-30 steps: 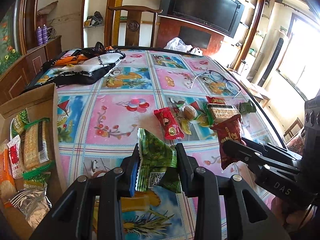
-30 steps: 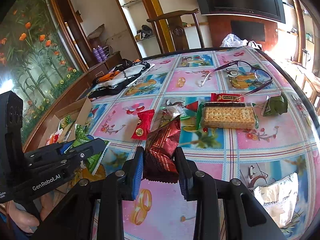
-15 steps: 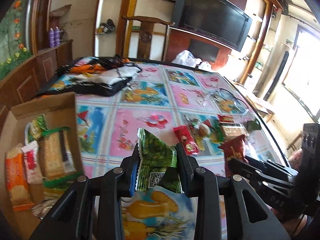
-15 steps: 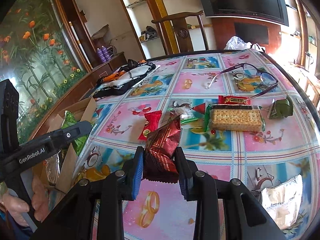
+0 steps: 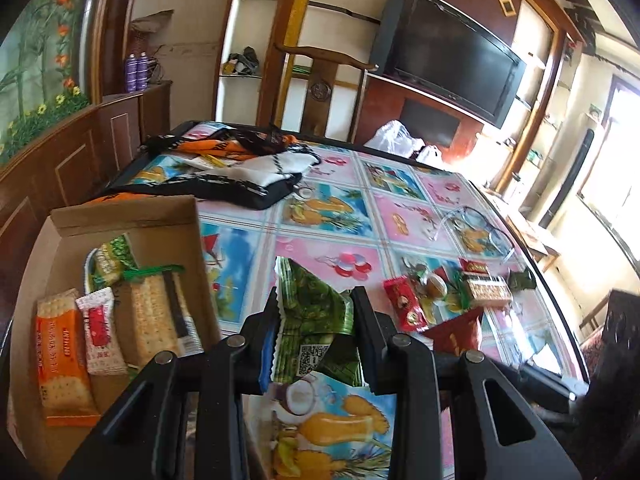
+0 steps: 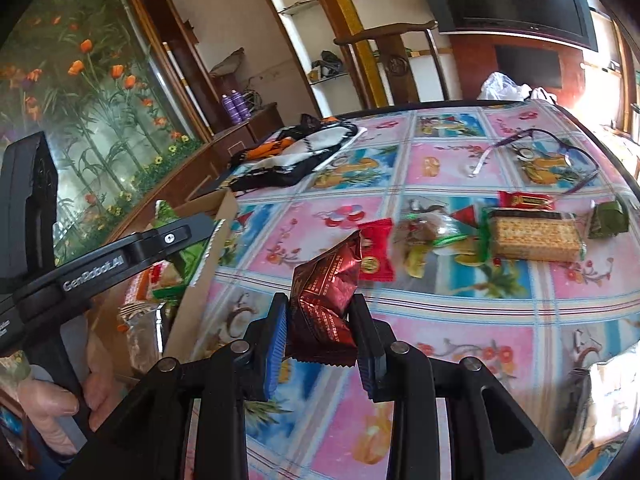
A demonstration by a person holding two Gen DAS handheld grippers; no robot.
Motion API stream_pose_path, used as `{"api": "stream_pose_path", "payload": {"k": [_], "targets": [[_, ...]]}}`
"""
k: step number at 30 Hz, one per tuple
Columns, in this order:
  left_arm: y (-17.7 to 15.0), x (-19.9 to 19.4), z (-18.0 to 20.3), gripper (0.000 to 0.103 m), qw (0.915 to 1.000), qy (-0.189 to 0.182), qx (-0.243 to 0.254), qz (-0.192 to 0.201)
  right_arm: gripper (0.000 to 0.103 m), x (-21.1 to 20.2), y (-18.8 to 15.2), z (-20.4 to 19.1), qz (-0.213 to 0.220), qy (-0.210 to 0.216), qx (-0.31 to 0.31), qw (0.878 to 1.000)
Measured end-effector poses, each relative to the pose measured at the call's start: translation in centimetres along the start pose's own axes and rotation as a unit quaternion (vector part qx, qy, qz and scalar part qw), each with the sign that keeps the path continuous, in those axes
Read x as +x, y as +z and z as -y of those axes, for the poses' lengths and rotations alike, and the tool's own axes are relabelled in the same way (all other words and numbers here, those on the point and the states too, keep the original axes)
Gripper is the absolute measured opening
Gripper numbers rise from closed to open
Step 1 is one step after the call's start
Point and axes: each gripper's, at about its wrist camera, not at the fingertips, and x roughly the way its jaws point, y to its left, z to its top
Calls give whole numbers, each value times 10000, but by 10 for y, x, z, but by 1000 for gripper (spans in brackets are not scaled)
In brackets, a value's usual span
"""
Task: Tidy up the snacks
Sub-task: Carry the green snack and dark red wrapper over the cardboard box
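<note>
Green snack packet (image 5: 316,312) pinched in left hand-held gripper (image 5: 316,320), right hand-held gripper (image 6: 320,316) pinching dark-red packet (image 6: 324,300), fruit-print tablecloth (image 6: 460,312).

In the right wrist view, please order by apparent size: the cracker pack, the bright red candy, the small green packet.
1. Clear-wrapped rectangular cracker pack, clearly largest.
2. Bright red wrapped candy.
3. Small dark green folded packet, looks smallest, but it lies slightly farther away, so this is unsure.

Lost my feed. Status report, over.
Left gripper shut on green packet. Right gripper shut on dark red packet. Cardboard box at left, unobstructed.
</note>
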Motion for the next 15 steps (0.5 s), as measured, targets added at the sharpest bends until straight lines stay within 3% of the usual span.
{"api": "stream_pose_path", "payload": {"k": [15], "targets": [[13,-18,-93,32,9938,520,-949,236,34,24,-10,-80,-195,835,-506,9950]]}}
